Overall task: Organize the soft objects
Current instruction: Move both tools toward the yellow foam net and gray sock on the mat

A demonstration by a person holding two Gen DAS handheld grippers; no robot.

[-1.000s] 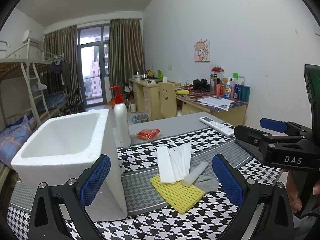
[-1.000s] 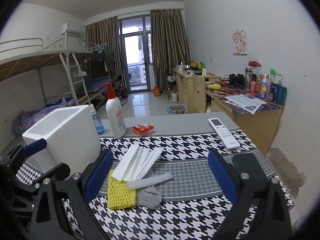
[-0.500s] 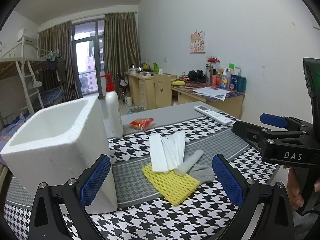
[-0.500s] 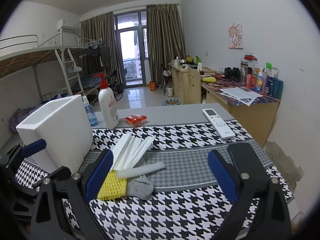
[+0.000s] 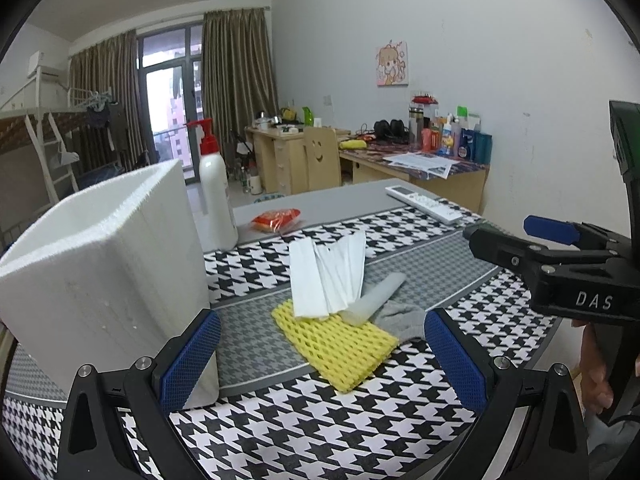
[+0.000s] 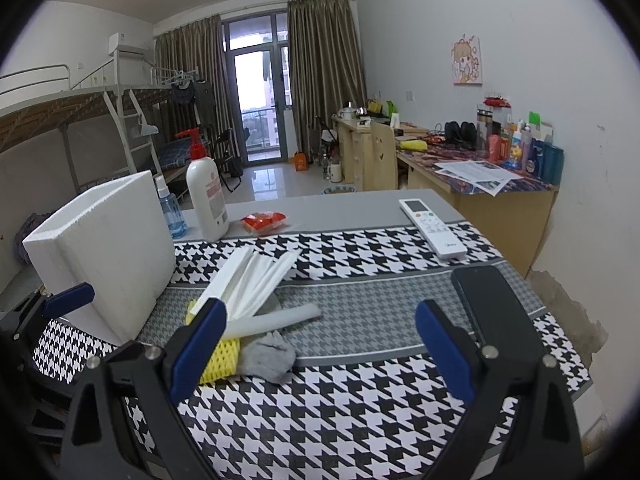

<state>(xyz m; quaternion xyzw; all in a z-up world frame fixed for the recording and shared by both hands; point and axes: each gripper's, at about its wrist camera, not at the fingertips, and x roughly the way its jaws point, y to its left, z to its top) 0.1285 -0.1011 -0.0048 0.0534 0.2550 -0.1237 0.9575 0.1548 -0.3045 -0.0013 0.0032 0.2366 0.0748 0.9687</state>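
A pile of soft things lies mid-table: a yellow foam net (image 5: pixel 338 346), white foam strips (image 5: pixel 326 276), a pale foam tube (image 5: pixel 376 298) and a grey cloth (image 5: pixel 402 318). The pile also shows in the right wrist view: strips (image 6: pixel 250 280), tube (image 6: pixel 276 320), grey cloth (image 6: pixel 266 356), yellow net (image 6: pixel 222 360). A white foam box (image 5: pixel 100 264) stands open to the left of them. My left gripper (image 5: pixel 320 360) is open above the table's near edge, facing the pile. My right gripper (image 6: pixel 320 350) is open, to the right of the pile.
A white pump bottle (image 5: pixel 216 204) and a red snack packet (image 5: pixel 276 218) stand behind the pile. A blue spray bottle (image 6: pixel 170 210) is behind the box. A white remote (image 6: pixel 432 228) and a black phone (image 6: pixel 486 298) lie at the right.
Both grippers have dropped lower and come nearer to the pile. Both jaws stay open. Nothing on the table has moved.
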